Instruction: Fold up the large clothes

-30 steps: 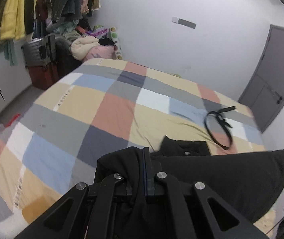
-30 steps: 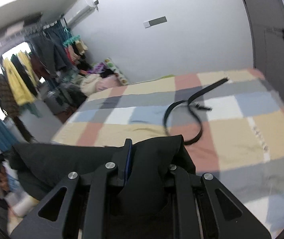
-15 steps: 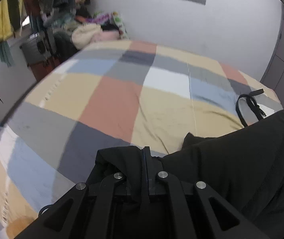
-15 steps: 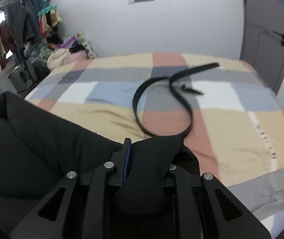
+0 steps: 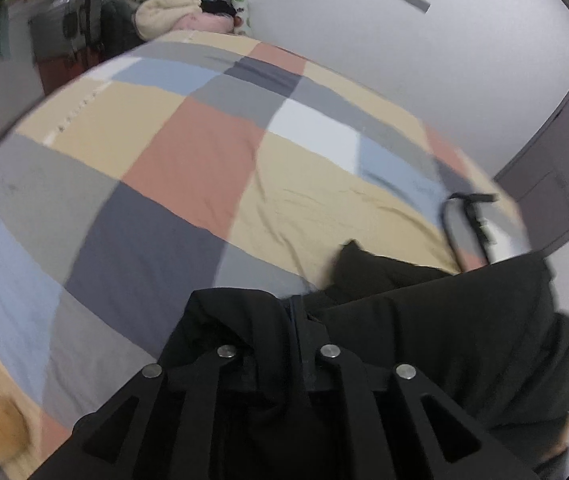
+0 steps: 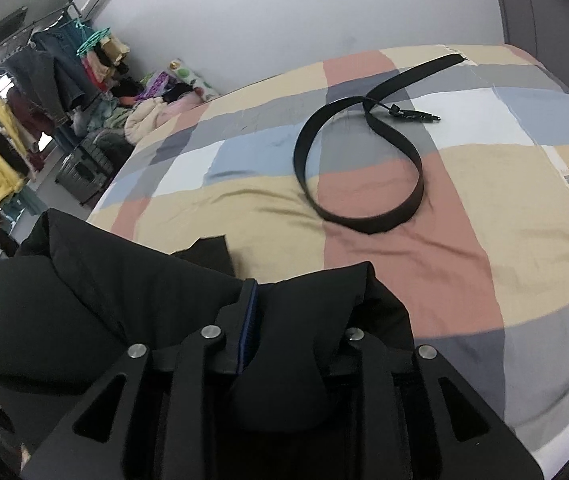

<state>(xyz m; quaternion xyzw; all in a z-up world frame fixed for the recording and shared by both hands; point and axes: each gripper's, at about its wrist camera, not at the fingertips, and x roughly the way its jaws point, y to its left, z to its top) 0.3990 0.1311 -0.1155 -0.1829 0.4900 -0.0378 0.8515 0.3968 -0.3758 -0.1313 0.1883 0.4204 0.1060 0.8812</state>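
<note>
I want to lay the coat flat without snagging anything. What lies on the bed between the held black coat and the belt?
Only bare checked bedspread separates the black coat from the belt; the right wrist view shows it best.

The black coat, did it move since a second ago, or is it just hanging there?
It moved. Both grippers carried the black coat forward and lower over the bed, so the checked cover looks closer in both views and the coat now bunches nearer the black belt. Nothing was let go: the left gripper and the right gripper stay shut on the coat. The belt lies in the same loop.
</note>
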